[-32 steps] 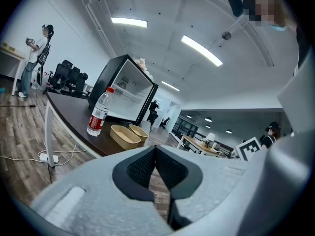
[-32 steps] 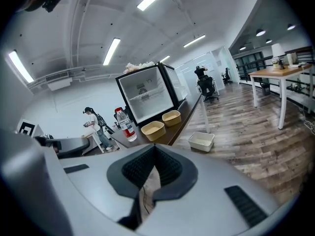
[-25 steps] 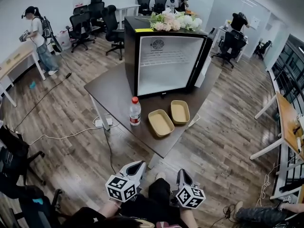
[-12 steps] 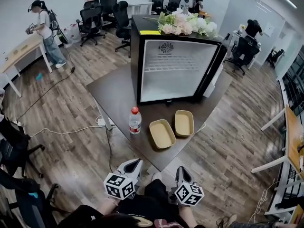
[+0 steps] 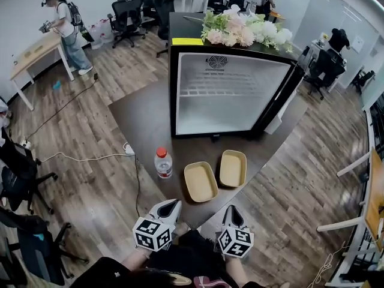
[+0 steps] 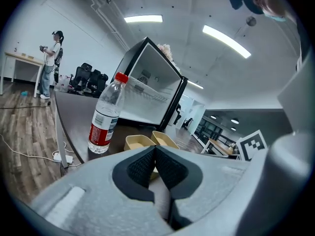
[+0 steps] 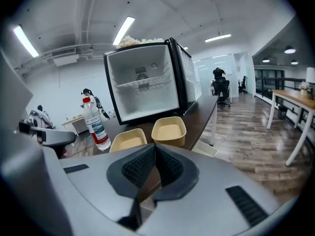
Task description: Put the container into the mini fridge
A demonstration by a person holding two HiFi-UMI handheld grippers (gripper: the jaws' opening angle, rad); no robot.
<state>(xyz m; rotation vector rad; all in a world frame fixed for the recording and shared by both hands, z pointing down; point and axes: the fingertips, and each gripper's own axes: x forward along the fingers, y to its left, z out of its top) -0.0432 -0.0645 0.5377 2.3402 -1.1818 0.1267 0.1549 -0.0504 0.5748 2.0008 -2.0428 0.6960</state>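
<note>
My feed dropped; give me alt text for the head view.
An open, empty mini fridge stands on a dark table, with two tan containers and a water bottle in front of it. The left gripper and right gripper are shut and empty, short of the table.

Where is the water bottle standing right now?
In the head view, the water bottle stands upright on the dark table, just left of the left tan container and in front of the open mini fridge.
</note>
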